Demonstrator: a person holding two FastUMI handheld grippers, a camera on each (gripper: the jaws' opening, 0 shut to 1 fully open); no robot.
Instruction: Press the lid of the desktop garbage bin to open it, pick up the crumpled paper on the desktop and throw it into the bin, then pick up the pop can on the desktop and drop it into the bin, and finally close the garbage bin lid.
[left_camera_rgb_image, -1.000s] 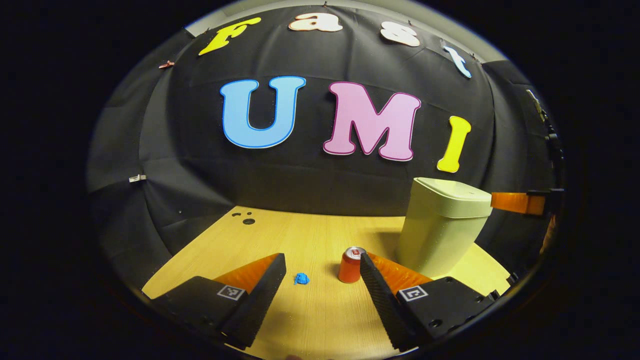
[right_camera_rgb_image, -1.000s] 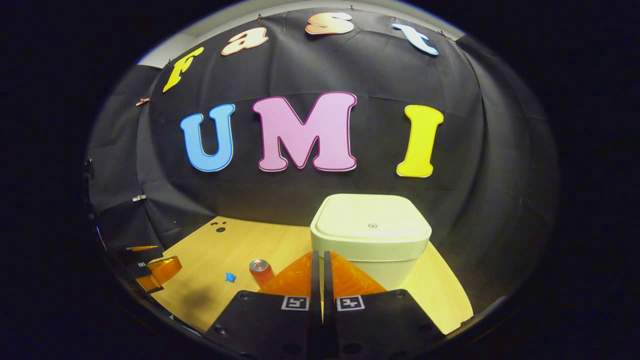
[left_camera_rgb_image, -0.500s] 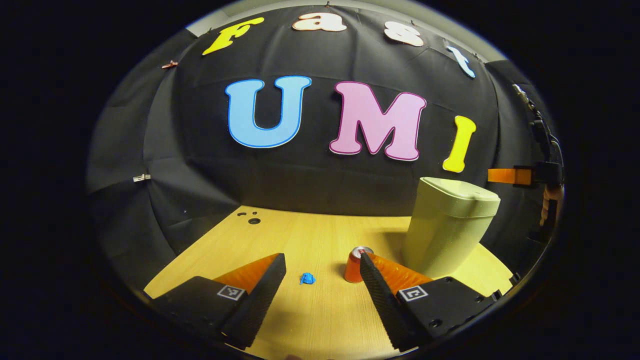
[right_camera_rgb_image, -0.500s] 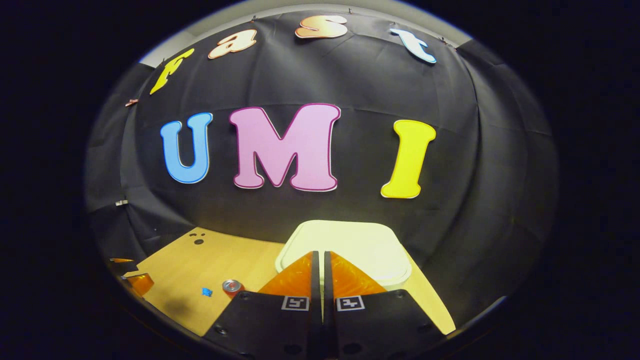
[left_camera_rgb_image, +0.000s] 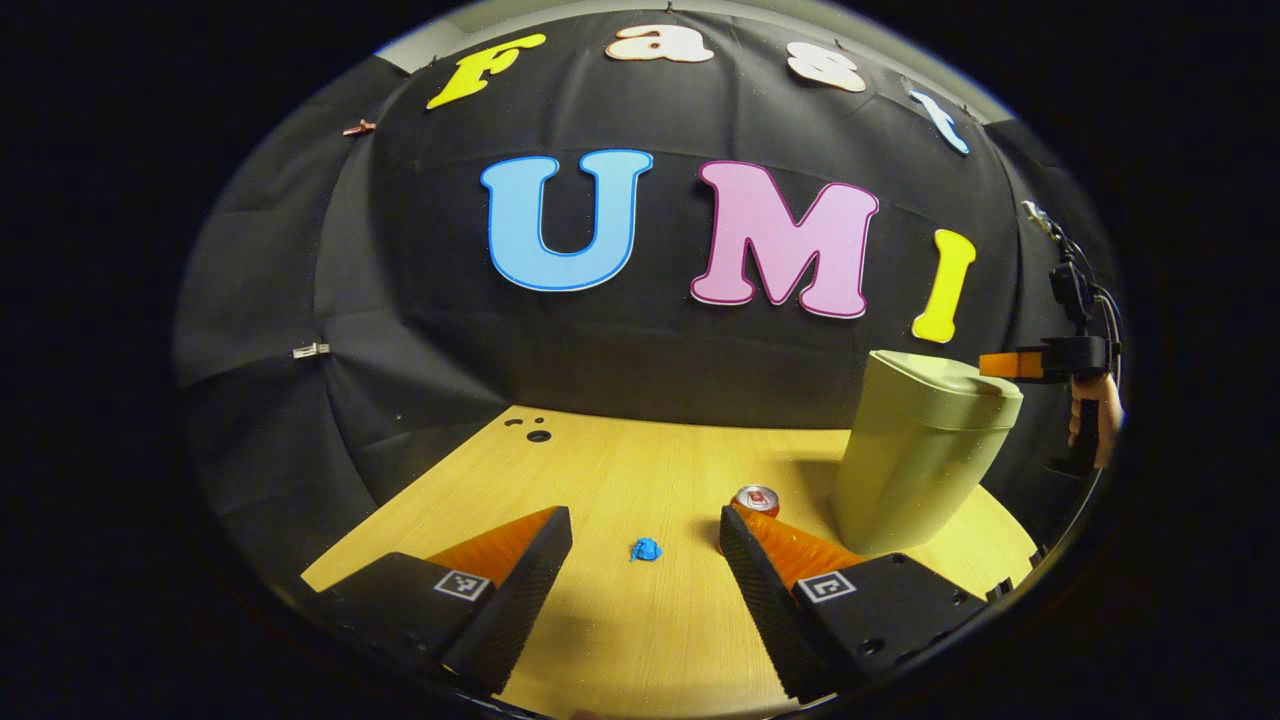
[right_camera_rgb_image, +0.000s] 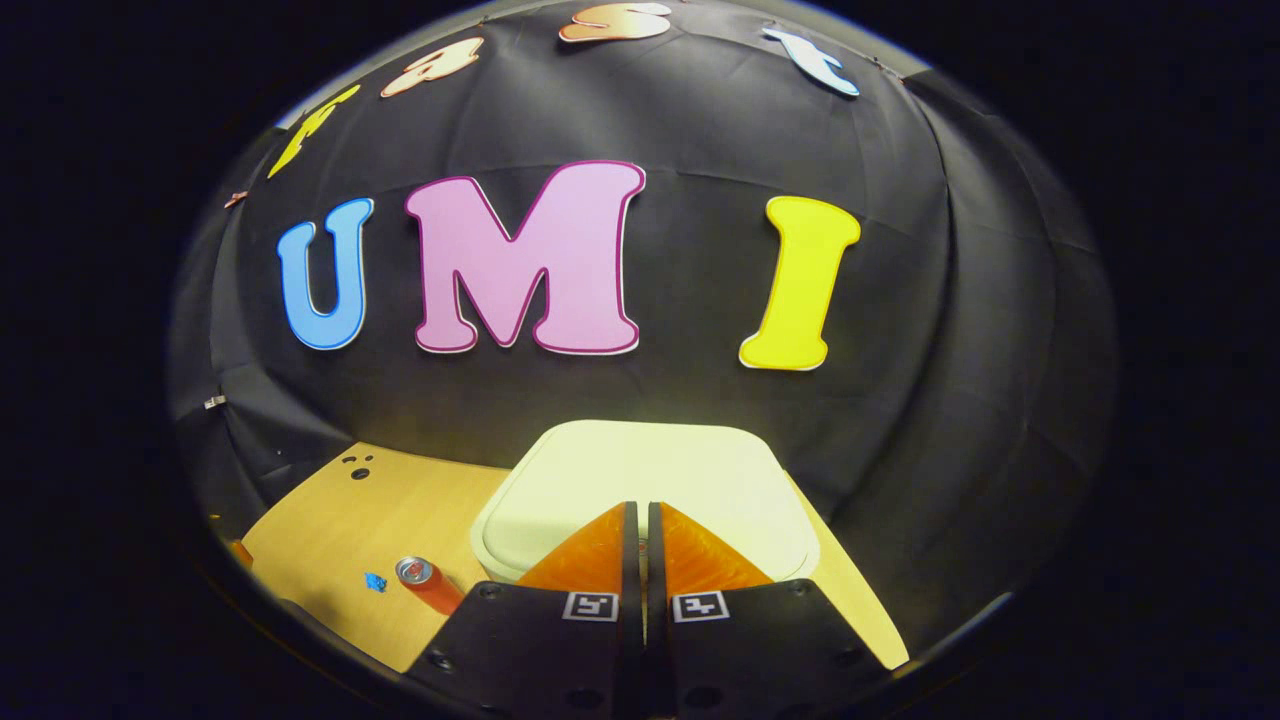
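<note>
- Right gripper (right_camera_rgb_image: 640, 505) with fingers pressed together, nothing between them, tips over the near part of the bin lid (right_camera_rgb_image: 650, 480); contact with the lid hard to tell.
- Same gripper seen from the left gripper view at far right, level with the top of the garbage bin (left_camera_rgb_image: 925, 450), a hand (left_camera_rgb_image: 1092, 418) on its grip.
- Lid closed, flat on the bin.
- Left gripper (left_camera_rgb_image: 645, 525) spread wide, holding nothing, low over the wooden desktop (left_camera_rgb_image: 600, 470).
- Crumpled paper (left_camera_rgb_image: 645, 549), small and blue, lying on the desktop between the left fingers' tips, touching neither.
- Pop can (left_camera_rgb_image: 755, 499) upright just left of the bin, partly hidden behind the right-hand finger.
</note>
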